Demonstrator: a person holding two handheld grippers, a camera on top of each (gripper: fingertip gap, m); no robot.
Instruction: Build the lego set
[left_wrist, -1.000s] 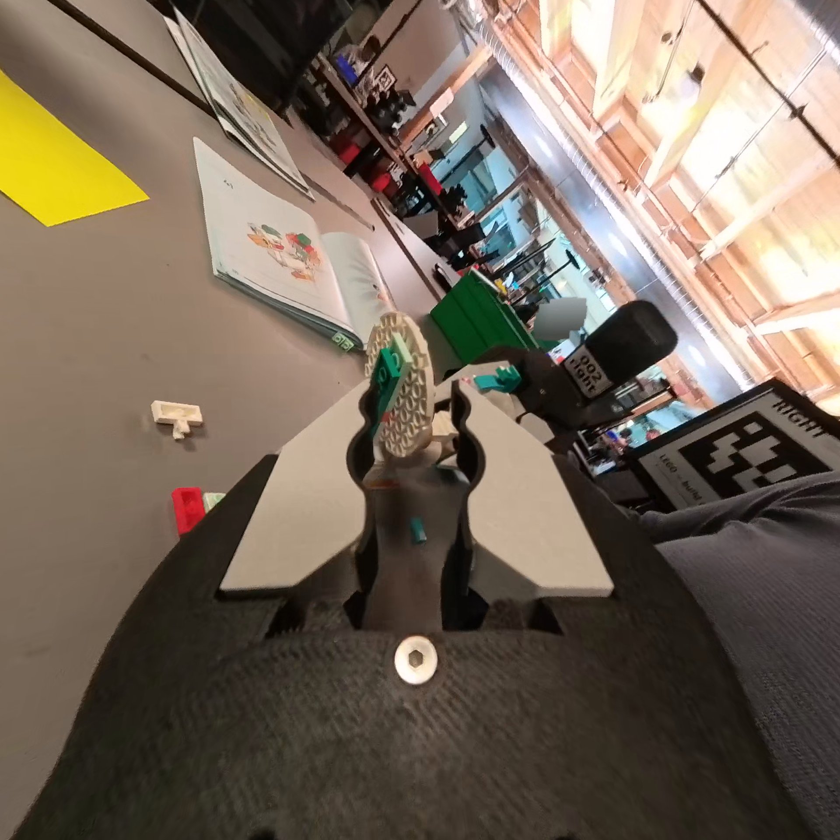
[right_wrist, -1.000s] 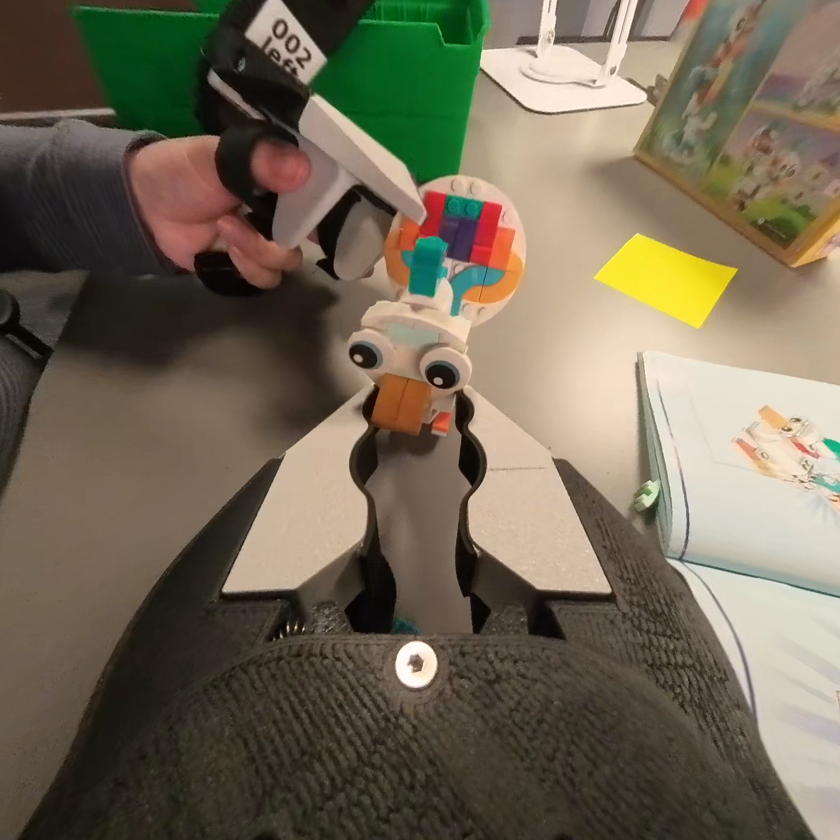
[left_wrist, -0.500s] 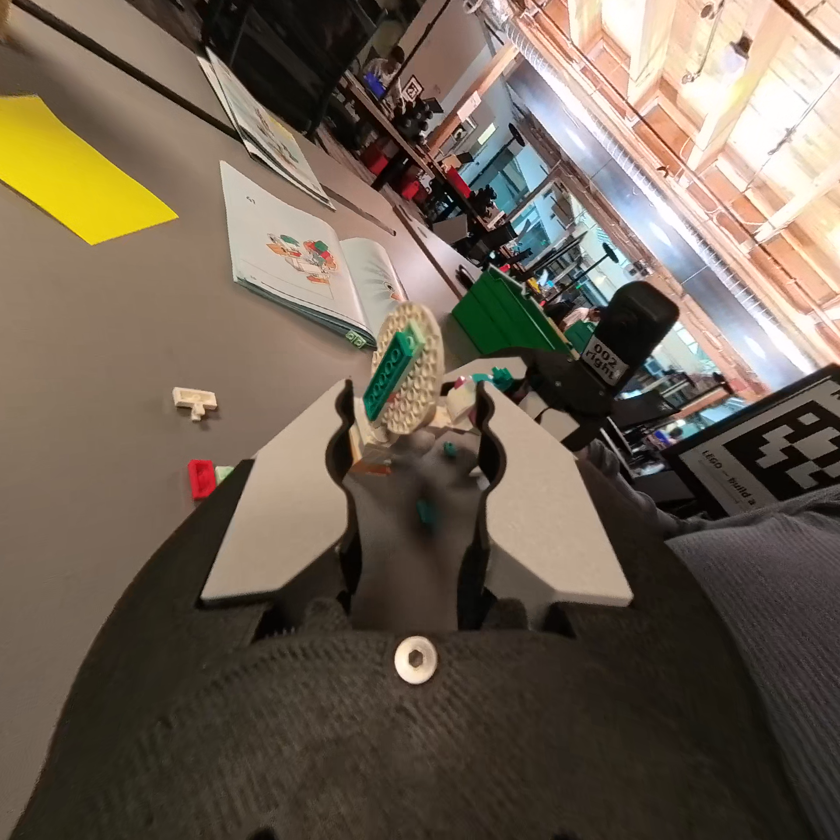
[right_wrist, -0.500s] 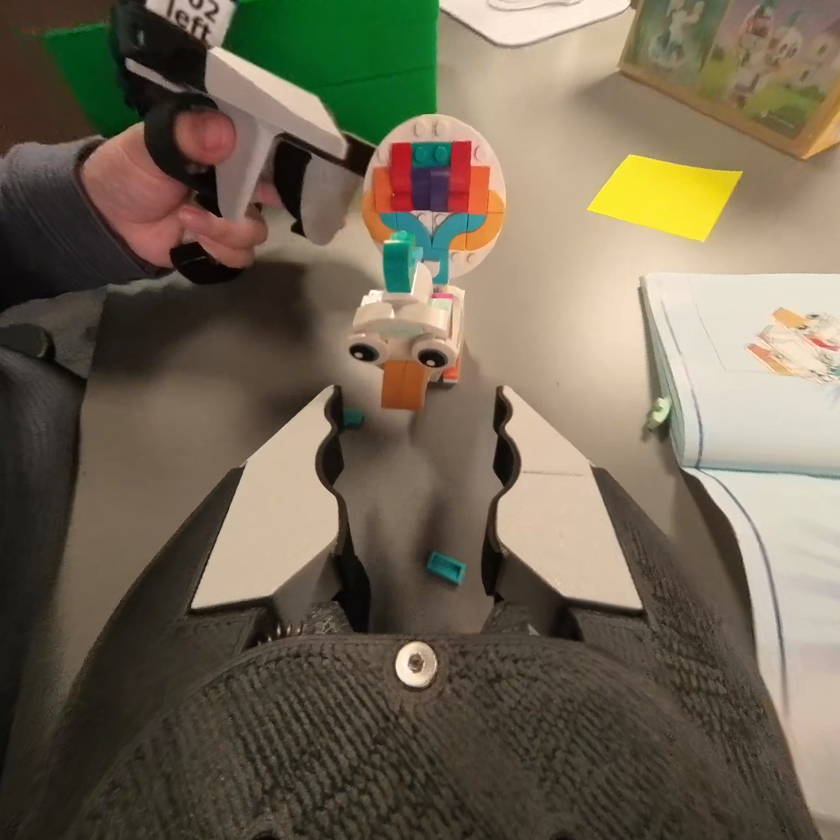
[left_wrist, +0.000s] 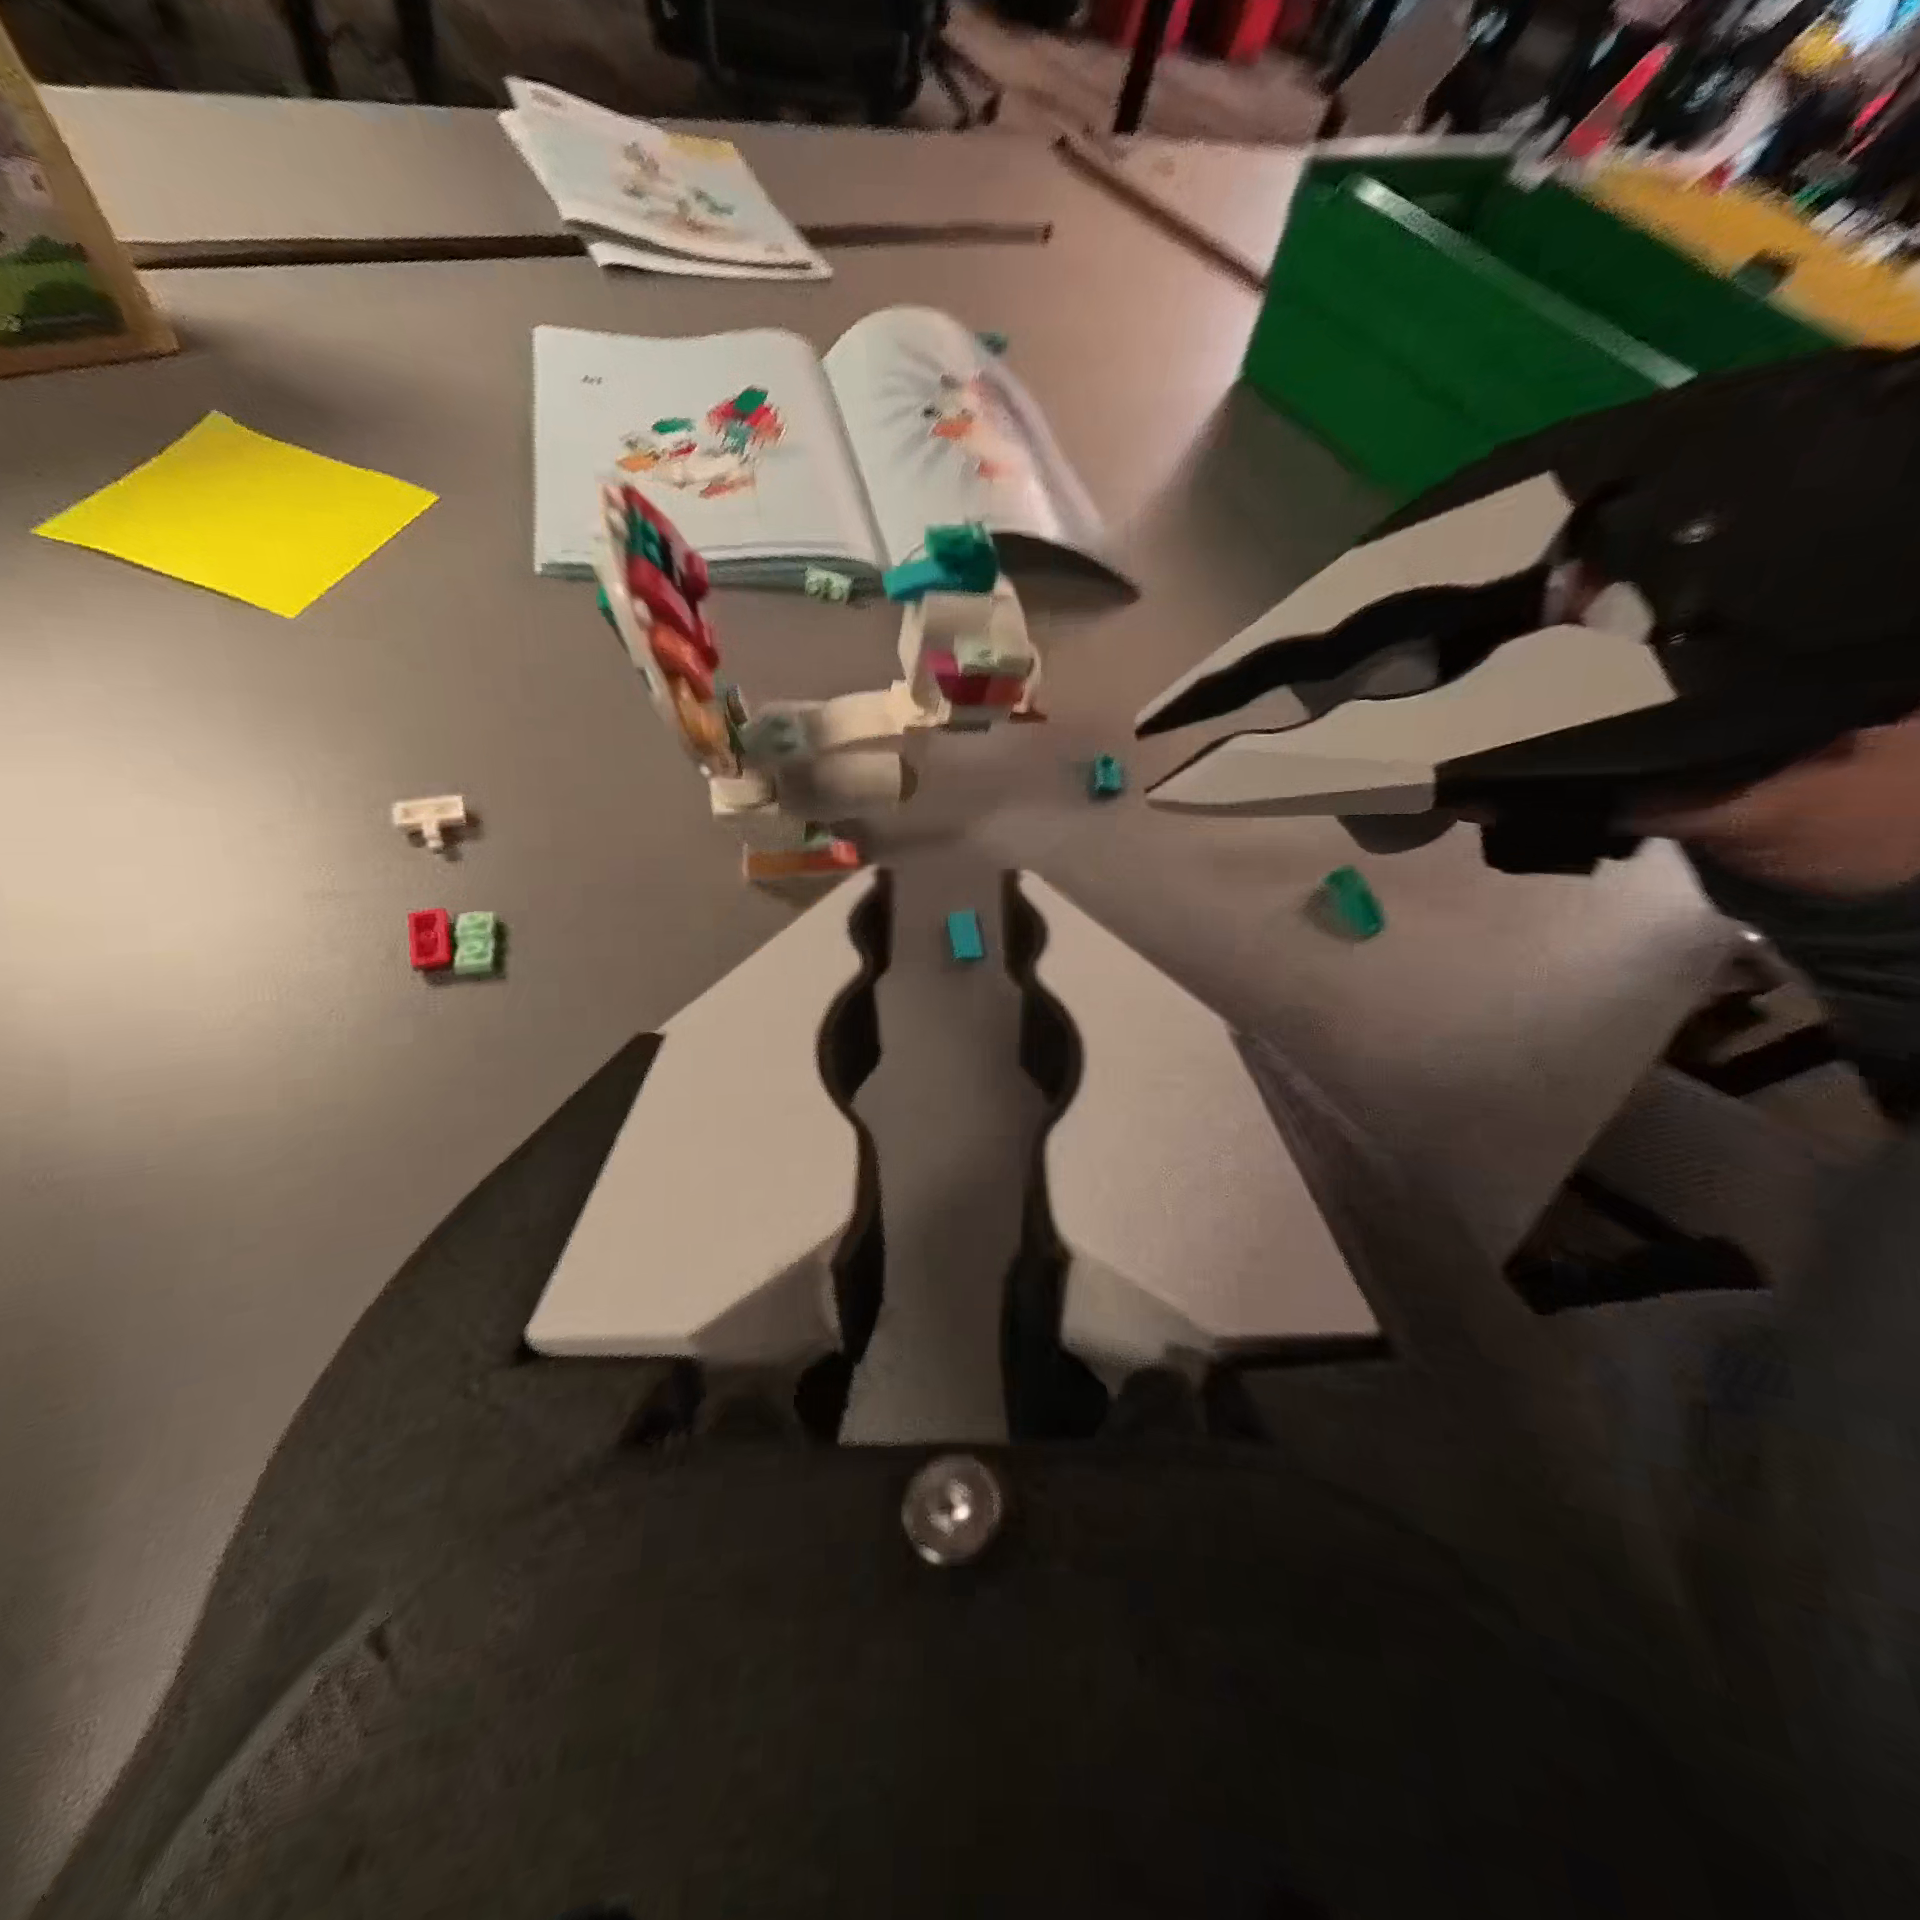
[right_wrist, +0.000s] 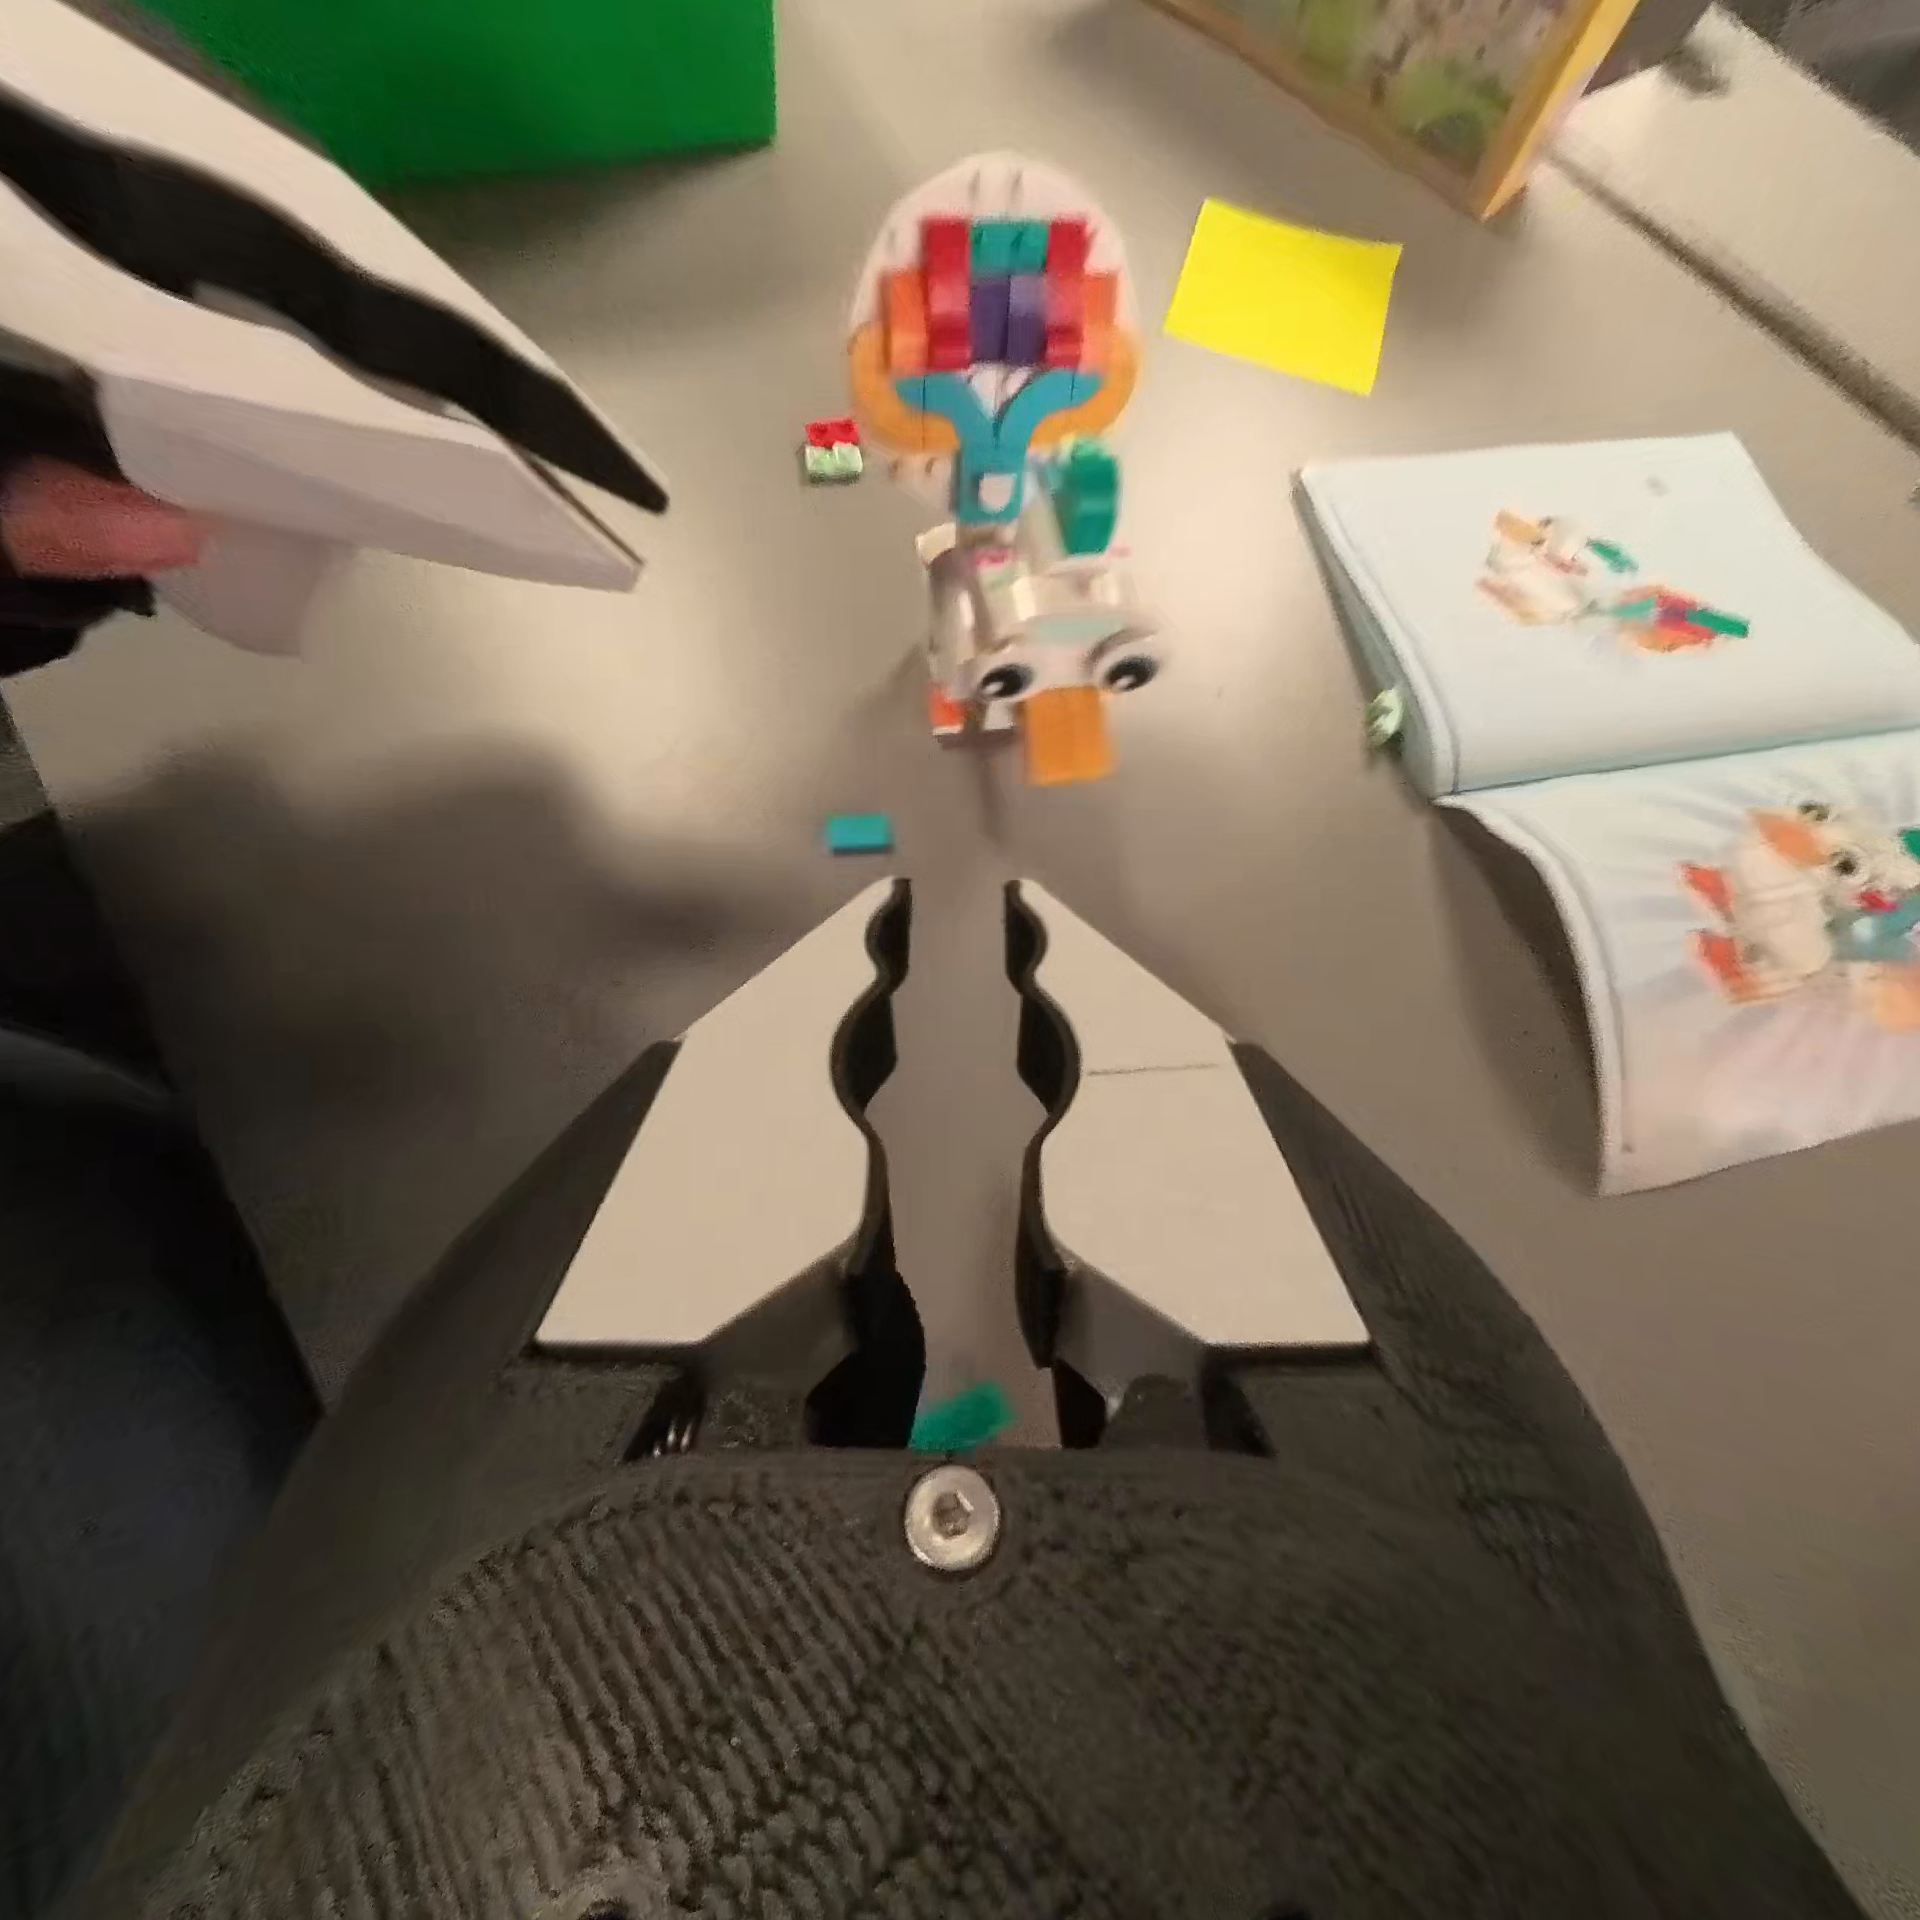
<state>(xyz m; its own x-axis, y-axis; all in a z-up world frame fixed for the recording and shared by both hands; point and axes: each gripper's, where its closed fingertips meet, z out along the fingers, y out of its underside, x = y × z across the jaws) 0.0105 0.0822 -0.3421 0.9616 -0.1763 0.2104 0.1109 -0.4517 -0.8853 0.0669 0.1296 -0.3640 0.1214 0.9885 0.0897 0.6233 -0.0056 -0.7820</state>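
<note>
The lego bird (left_wrist: 831, 758), white with an orange beak and a round tail disc (left_wrist: 665, 623) of coloured bricks, stands free on the grey table. It also shows in the right wrist view (right_wrist: 1023, 613). My left gripper (left_wrist: 948, 883) is drawn back from it, empty, its jaws nearly together. My right gripper (right_wrist: 954, 888) is the same; in the left wrist view it (left_wrist: 1143, 764) is to the bird's right. A teal tile (left_wrist: 964, 935) lies just beyond my left fingertips. Loose teal pieces (left_wrist: 1107, 776), (left_wrist: 1351, 904), a red and a light-green plate (left_wrist: 457, 940) and a white piece (left_wrist: 431, 816) lie around.
An open instruction booklet (left_wrist: 707, 457) lies behind the bird, with a second booklet (left_wrist: 655, 197) farther back. A yellow paper square (left_wrist: 239, 509) is at the left, a green bin (left_wrist: 1455, 312) at the back right, and the set's box (left_wrist: 52, 260) at the far left. Spacing between my two grippers at the tips: around 8 cm. The teal tile (left_wrist: 964, 935) is about 6 cm from my right fingertips. Look for it in the right wrist view (right_wrist: 859, 833) too. About 7 cm separates my left fingertips from the lego bird (left_wrist: 831, 758).
Both grippers have let go of the bird and pulled back from it. It now stands on the table by itself. The right jaws, wide open half a second ago, have closed in.
</note>
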